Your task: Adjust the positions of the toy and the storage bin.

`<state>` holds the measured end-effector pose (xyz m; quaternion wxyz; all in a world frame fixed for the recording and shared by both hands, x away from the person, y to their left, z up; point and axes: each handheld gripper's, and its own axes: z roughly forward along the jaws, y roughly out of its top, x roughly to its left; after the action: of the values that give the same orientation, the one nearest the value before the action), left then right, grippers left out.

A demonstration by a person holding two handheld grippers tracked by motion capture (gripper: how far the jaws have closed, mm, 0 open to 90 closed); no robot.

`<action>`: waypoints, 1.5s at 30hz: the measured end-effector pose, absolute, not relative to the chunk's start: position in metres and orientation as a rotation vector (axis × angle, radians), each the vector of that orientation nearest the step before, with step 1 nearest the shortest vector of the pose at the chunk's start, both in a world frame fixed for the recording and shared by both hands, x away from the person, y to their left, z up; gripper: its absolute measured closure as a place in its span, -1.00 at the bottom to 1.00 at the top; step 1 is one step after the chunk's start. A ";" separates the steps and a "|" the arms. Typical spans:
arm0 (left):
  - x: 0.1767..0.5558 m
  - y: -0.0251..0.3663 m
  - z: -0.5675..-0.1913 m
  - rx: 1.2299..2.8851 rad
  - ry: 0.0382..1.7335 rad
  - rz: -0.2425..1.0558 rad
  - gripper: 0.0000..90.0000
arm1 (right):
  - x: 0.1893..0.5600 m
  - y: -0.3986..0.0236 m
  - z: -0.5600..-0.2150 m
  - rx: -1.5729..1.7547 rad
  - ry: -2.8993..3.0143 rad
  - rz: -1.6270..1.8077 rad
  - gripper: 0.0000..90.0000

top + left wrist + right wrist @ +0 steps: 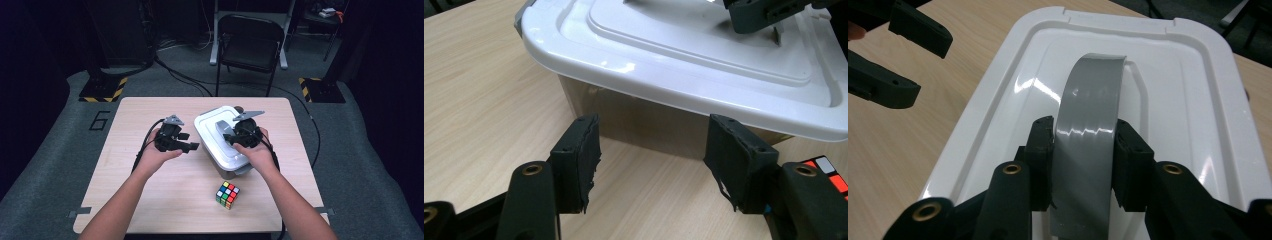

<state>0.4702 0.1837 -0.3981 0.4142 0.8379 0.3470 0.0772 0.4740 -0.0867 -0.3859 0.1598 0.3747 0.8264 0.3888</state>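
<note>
On a light wooden surface (150, 200), seen from above, a person's two forearms reach in from six o'clock, each hand holding a black claw.

At about nine o'clock from the middle of the surface, the left claw (192, 147) hovers just beside the left wall of a storage box, its tips pointing toward three o'clock. In the left gripper view, this left claw (651, 160) is released: its two jaws stand apart with only bare wood between them, aimed at the box's translucent side, close to it but not touching.

At the centre, reaching toward one o'clock, sits the box with its white lid (210, 135) on. A grey tape handle (1088, 130) arches up from the middle of the white lid (1198, 100).

On the lid, the right claw (229, 138) comes in from three o'clock. In the right gripper view, this right claw (1084, 150) is clenched on the grey tape handle, one pad pressed against each edge of the strip.

At five o'clock, near the front edge and well apart from both claws, rests a colourful puzzle cube (227, 195).
</note>
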 end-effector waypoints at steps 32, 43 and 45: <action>0.466 0.200 -0.399 2.091 0.892 0.212 -0.14 | 0.487 -0.065 -0.381 1.030 2.309 1.142 0.48; 0.460 0.222 -0.401 2.091 0.919 0.228 -0.14 | 0.491 -0.062 -0.380 1.092 2.324 1.170 0.49; 0.457 0.230 -0.402 2.082 0.927 0.228 -0.14 | 0.492 -0.058 -0.380 1.105 2.332 1.180 0.49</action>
<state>0.4567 0.2303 -0.4015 0.4129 0.8279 0.3687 0.0906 0.4917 -0.0581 -0.3802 0.1514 0.3849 0.8124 0.4111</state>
